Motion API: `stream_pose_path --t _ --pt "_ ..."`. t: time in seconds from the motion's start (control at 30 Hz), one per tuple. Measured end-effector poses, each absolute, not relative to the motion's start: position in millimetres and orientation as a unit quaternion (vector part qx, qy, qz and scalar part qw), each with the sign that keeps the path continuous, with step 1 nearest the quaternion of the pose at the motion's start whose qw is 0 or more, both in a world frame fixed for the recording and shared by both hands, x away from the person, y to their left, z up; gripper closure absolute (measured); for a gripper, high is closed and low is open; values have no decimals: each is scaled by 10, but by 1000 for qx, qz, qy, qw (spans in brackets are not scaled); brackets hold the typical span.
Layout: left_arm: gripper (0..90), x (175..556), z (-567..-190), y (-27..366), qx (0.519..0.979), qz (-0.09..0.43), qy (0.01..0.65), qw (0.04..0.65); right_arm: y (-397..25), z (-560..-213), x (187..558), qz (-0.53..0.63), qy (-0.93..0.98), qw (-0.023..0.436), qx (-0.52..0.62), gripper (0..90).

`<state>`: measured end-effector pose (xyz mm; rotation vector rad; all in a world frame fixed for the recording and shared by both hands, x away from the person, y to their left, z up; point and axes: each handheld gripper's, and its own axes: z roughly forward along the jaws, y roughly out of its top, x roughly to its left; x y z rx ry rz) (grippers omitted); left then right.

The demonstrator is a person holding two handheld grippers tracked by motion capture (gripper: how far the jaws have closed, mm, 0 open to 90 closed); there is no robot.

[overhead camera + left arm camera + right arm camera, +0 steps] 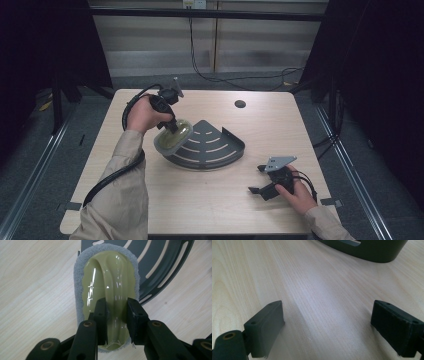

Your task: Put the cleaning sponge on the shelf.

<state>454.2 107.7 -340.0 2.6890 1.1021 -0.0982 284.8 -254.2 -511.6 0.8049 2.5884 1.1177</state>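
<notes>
From the high view I see a pale wood table (210, 200) in a dark room. My left gripper (170, 117) clamps the scrubber (173, 136) at the corner rack's (210, 145) left edge. In the left gripper view its jaws pinch the scrubber's ridged handle (116, 290), their bases cut off. In the right gripper view my right gripper (327, 327) gapes wide over bare wood.

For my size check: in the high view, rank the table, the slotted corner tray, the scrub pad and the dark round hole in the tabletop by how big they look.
1. Table
2. Slotted corner tray
3. Scrub pad, held in the left hand-held gripper, and partly hidden by it
4. Dark round hole
</notes>
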Motion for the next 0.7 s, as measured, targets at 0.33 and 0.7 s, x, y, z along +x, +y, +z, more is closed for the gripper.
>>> stream_pose_path --t 0.33,0.7 --pt "717 4608 -3430 1017 918 -32 377 117 -2544 -5115 2849 378 878 104 272 106" --pt "717 4678 -3480 926 920 -34 372 117 -2543 -5115 2848 378 878 104 273 106"
